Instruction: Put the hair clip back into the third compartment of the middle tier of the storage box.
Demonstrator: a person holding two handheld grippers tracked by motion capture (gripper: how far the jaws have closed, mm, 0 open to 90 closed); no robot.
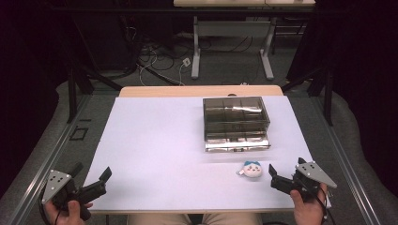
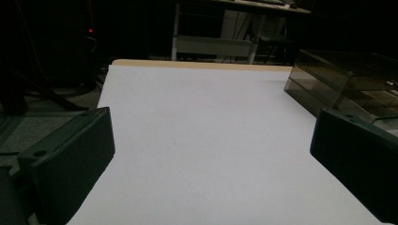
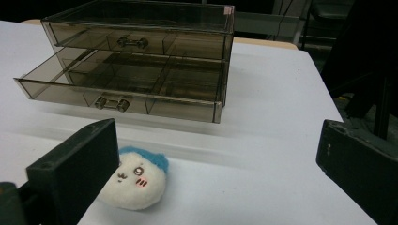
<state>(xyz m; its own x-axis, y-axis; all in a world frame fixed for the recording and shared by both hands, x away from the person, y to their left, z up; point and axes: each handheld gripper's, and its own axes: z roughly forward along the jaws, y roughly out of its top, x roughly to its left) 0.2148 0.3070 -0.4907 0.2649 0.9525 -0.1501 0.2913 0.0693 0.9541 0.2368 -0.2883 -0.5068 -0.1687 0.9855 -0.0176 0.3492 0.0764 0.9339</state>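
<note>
Worktop (image 1: pixel 155 154) is white w/ a tan wood far edge, drawer box (image 1: pixel 236 123) smoky see-through brown-grey, plush toy (image 1: pixel 251 169) cream-white w/ blue top & pink cheeks, both hand-held grippers black w/ grey plates, floor grey.

A lab or test room is showing here: dark curtains are hanging around a white-topped table (image 1: pixel 155 154), loose cables (image 1: pixel 159 63) are lying on the grey carpet beyond, and a desk frame (image 1: pixel 232 42) is standing farther off.

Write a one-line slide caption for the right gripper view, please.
Open right gripper beside a small plush toy, facing a smoked drawer box with its lower drawer pulled out.
</note>
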